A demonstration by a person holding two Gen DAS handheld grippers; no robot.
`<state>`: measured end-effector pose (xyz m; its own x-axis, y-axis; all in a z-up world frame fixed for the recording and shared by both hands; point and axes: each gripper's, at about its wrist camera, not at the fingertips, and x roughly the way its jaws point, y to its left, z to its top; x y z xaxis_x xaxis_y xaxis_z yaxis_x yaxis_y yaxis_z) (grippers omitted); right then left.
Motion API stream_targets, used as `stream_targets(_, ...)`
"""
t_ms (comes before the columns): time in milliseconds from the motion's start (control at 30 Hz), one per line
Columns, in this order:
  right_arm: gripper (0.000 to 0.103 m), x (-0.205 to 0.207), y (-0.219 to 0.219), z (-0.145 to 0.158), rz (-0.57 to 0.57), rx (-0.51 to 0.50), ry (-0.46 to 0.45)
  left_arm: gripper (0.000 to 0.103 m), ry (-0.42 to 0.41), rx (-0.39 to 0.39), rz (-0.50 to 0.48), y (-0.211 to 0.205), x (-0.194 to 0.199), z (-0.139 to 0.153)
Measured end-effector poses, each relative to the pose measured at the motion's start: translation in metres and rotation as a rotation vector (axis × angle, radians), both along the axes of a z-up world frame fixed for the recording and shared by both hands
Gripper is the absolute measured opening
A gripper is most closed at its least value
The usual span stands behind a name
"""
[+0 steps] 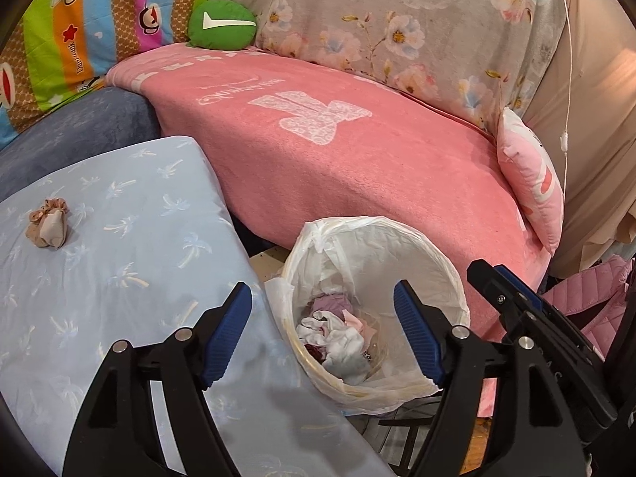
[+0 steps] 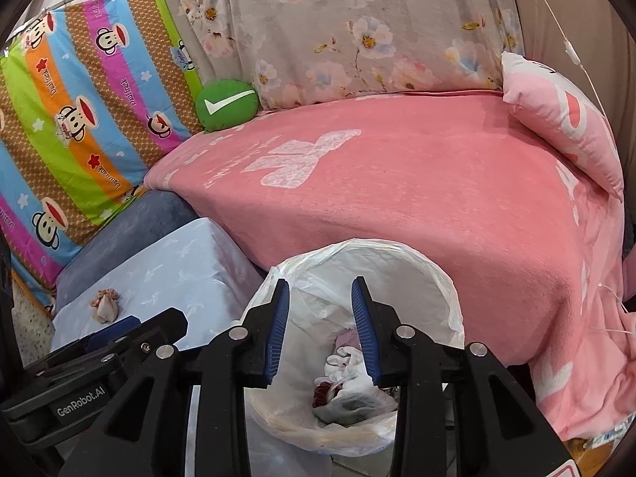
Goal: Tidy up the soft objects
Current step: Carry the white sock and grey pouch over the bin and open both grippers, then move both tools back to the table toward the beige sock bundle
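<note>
A round bin lined with a white plastic bag [image 1: 437, 246] stands in front of the pink-covered seat. At its bottom lies a heap of small white, pink and dark red soft cloths [image 1: 338, 334]. My left gripper [image 1: 322, 294] hovers above the bin's mouth, open, nothing between its blue pads. My right gripper [image 2: 320, 282] hangs over the same bin [image 2: 437, 278] and cloth heap [image 2: 346, 361], jaws narrowly apart and empty. A beige bunched cloth [image 1: 47, 222] rests alone on the light blue cushion [image 1: 119, 258] to the left, also seen as a beige bundle [image 2: 105, 304] in the right wrist view.
A pink blanket [image 1: 357, 167] covers the seat behind the bin. A green round cushion with a white tick [image 1: 222, 24], a floral pillow [image 1: 397, 20], a striped monkey-print cover [image 1: 79, 31] and a pink pillow [image 1: 532, 183] line its back. A pink quilted garment [image 1: 588, 302] lies at right.
</note>
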<state>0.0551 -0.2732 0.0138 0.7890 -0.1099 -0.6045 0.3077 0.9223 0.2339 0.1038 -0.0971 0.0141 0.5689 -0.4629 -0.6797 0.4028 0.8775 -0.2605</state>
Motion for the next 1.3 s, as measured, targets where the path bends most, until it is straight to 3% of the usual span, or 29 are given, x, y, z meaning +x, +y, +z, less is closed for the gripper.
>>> stream_targets(767, 0.037, 0.019, 0.078, -0.008, 0.150, -0.035, 0.048, 0.073, 0.032, -0.029, 0.141, 0.067, 0.013, -0.012)
stream_targets(1300, 0.042, 0.041, 0.166, -0.015, 0.289, -0.068, 0.086, 0.078, 0.030, -0.029, 0.317, 0.164, 0.019, -0.021)
